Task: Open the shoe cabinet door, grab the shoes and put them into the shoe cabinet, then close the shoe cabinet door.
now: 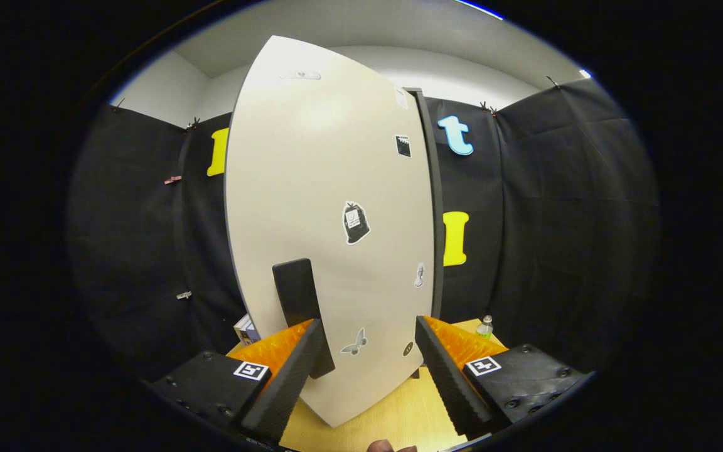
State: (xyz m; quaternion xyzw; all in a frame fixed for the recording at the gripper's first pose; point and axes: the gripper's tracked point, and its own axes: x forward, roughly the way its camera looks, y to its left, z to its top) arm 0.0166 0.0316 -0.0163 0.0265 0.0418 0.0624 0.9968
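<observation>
The shoe cabinet's pale door [330, 207], dotted with small stickers, stands upright just ahead of my fingers. Its left edge looks nearer to me than its right edge, which meets a dark cabinet edge [432, 207]. A flat black handle [297, 292] sits low on the door, right beside my left fingertip [311, 342] and partly behind it. My gripper [369, 331] is open, the jaws wide apart, with only the door face beyond the gap. I cannot tell whether the left finger touches the handle.
The cabinet stands on a light wooden tabletop [399, 411]. A small clear bottle [485, 326] stands to the right of the cabinet. A box-like item [245, 329] peeks out at its left. Part of a hand [390, 447] shows below the fingers.
</observation>
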